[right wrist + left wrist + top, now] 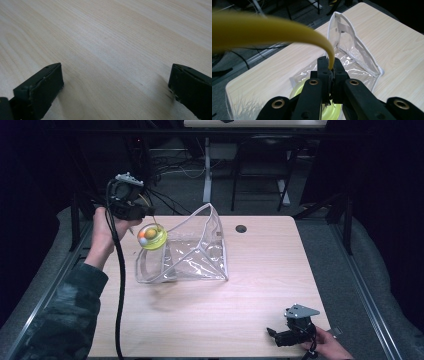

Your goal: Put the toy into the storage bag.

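Pinching the yellow band (pixel 287 30) in your left gripper (pixel 329 68), you dangle the yellow toy (pixel 152 236) beside the clear pouch's (pixel 197 255) open mouth, likely to lower it in. Your right gripper (pixel 285 336), jaws spread, rests low over the surface (pixel 260 280), well apart.

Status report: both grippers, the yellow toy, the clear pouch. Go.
Left gripper shut on yellow strap, yellow toy hanging at clear pouch opening. Right gripper open, low over table, near corner. Nothing blocking the pouch.
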Demonstrator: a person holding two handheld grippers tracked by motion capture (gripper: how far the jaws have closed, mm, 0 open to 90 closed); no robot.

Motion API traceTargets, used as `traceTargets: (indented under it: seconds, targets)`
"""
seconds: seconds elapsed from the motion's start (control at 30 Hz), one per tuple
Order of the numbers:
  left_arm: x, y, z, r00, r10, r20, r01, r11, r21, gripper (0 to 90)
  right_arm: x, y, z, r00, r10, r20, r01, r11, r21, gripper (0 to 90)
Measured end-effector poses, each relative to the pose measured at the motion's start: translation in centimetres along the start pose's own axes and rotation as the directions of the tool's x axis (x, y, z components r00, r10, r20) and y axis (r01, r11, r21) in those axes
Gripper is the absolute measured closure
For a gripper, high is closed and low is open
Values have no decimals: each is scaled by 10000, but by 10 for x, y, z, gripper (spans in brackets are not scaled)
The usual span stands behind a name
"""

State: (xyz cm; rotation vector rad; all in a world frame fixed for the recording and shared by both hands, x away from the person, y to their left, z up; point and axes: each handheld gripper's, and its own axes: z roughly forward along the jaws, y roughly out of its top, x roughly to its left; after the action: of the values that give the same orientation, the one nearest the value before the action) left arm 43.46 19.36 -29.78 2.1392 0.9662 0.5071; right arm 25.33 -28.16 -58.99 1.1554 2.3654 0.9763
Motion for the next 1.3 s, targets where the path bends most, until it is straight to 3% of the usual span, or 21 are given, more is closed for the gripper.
traceTargets:
  seconds: [0.2,0.63,1.07,1.3]
  targets:
    - [-9,0,15,9991,166,379,-173,9997,176,882,0,0,0,10000,1,-2,-1,10000,1,0]
    - [-21,-2,38,9964,60,845,-86,9995,311,882,0,0,0,10000,13,0,-13,10000,-10,0]
    - [-28,-14,67,9940,12,1094,-89,9976,693,882,0,0,0,10000,46,2,-46,10000,-44,0]
    - [-29,-23,86,9947,-114,1023,-1,9937,1119,882,0,0,0,10000,20,-9,-20,10000,-15,0]
